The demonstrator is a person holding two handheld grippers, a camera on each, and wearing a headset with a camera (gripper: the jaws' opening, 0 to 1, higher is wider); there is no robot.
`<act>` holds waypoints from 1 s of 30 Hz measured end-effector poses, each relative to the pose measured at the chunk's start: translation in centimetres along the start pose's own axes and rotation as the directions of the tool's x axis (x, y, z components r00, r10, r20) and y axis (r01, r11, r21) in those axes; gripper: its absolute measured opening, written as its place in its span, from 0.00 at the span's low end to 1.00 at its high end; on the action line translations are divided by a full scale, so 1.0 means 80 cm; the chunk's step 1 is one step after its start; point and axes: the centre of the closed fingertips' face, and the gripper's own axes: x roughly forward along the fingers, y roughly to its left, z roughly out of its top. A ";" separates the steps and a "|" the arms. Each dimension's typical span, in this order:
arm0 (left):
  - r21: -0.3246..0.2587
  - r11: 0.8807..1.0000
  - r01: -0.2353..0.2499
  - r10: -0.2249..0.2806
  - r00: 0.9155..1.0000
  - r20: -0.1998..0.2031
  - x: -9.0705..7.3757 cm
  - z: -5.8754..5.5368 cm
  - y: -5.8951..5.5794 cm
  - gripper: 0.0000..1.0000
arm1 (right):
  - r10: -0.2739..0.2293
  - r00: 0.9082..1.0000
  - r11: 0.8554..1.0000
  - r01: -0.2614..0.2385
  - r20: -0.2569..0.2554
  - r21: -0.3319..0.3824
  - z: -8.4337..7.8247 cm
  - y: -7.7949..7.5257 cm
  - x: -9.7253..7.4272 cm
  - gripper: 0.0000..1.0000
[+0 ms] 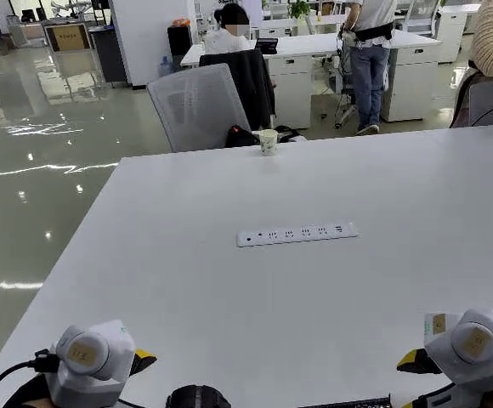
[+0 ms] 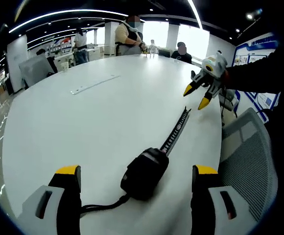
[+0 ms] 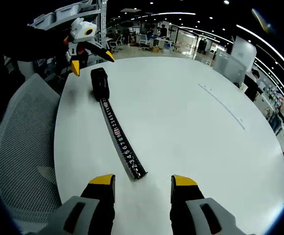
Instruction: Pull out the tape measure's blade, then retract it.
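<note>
The black tape measure body (image 2: 144, 172) lies on the white table (image 1: 314, 289) between my left gripper's (image 2: 137, 170) wide-open jaws, untouched, its cord trailing toward me. Its blade (image 2: 176, 129) stretches flat across the table toward my right gripper (image 2: 196, 97). In the right gripper view the blade (image 3: 117, 139) runs from the body (image 3: 99, 82) to its end hook, just ahead of my open right gripper (image 3: 143, 180). The left gripper (image 3: 91, 62) stands open behind the body. In the head view the body (image 1: 197, 398) sits at the bottom edge between the left gripper (image 1: 140, 365) and right gripper (image 1: 406, 380).
A white power strip (image 1: 297, 234) lies mid-table and a paper cup (image 1: 268, 142) stands at the far edge. A grey mesh chair (image 1: 197, 106) is behind the table, another (image 3: 19, 132) beside its near edge. People sit and stand at desks beyond.
</note>
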 end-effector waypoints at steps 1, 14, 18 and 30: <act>-0.020 1.000 -0.017 0.017 1.000 0.016 -0.003 -0.001 0.002 0.94 | -0.016 1.000 1.000 0.016 0.009 0.014 -0.002 -0.001 -0.004 0.44; -0.083 0.992 -0.090 0.096 0.992 0.076 -0.044 -0.035 0.006 0.99 | -0.116 0.989 0.981 0.100 0.092 0.164 -0.027 0.010 -0.047 0.59; -0.086 0.984 -0.155 0.160 0.985 0.063 -0.054 -0.049 0.018 0.99 | -0.147 0.982 0.975 0.125 0.118 0.182 -0.034 0.015 -0.058 0.67; -0.137 0.962 -0.236 0.244 0.969 0.047 -0.088 -0.106 0.024 0.99 | -0.268 0.955 0.949 0.238 0.130 0.206 -0.085 0.020 -0.069 0.82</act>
